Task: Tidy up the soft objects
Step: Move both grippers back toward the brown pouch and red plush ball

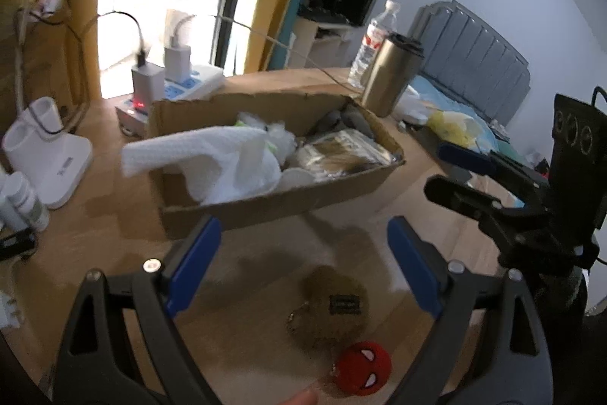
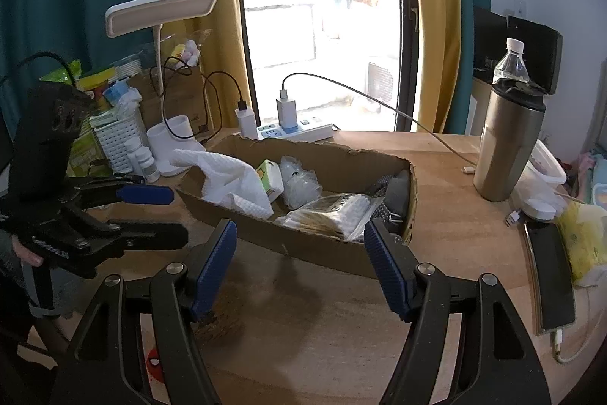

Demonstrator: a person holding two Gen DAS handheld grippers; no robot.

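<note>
Below, brown plush toy (image 1: 335, 306), left gripper (image 1: 303, 272) agape

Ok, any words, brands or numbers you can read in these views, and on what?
None can be read.
Lamp base: grey mark, blurred.
Water bottle: red label, blurred.
Green carton in the cardboard box: print too small.
Brown plush: dark tag, blurred.
</note>
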